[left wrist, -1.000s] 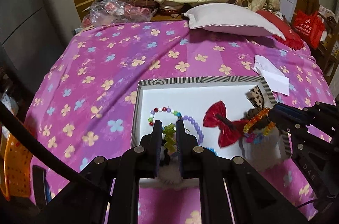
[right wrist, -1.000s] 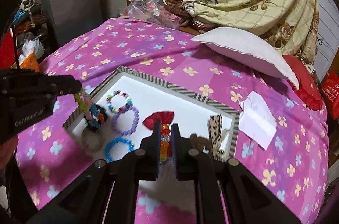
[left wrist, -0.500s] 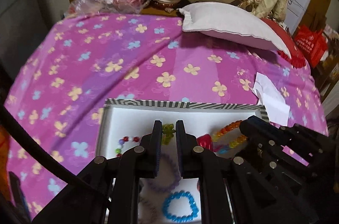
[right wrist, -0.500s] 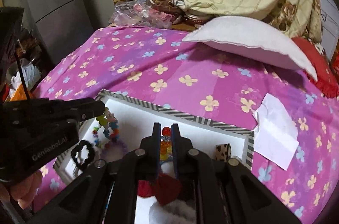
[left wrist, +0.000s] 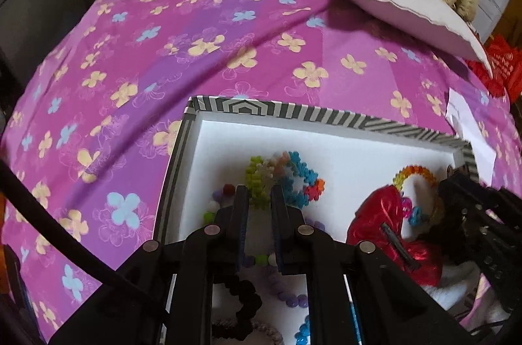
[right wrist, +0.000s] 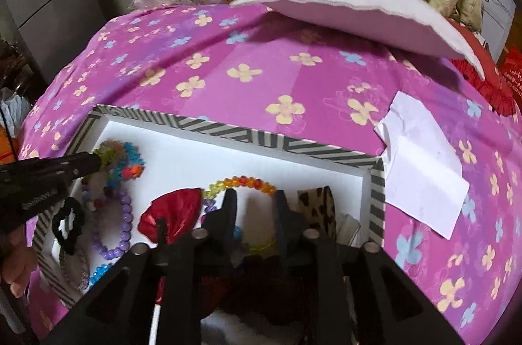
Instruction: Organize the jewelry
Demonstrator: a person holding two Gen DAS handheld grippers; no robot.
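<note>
A: Where's the flower-bead bracelet (left wrist: 283,178)?

B: In the white tray (left wrist: 326,146), far-left corner area, lying flat as a loop. Its green end sits right btwn the tips of the left tongs (left wrist: 258,198), rest of the loop fans out ahead and to the right. In the right wrist view the tongs' tip is touching that bunch of beads.

A: Gripped or not?

B: Jaws are narrow w/ the green beads in the gap, but can't tell if they pinch or have let go. Looks like a set-down, my guess.

A: And the right side?

B: Rainbow bead bracelet (right wrist: 241,183) lies on the tray floor just ahead of the right tongs (right wrist: 254,201), arching across btwn the two tips. Those jaws stand clearly apart, holding nothing. So it's dead ahead, loop flat, long axis left-right.

A: What's around?

B: Red bow clip (right wrist: 173,213) just left of the right tongs, leopard-print clip (right wrist: 318,208) just right. Purple bead bracelet (right wrist: 117,231) and black scrunchie (right wrist: 67,224) nearer the left wall. Tray sits on a bed w/ pink floral sheet (right wrist: 261,67); white paper (right wrist: 424,162) beside the tray's right edge.
</note>
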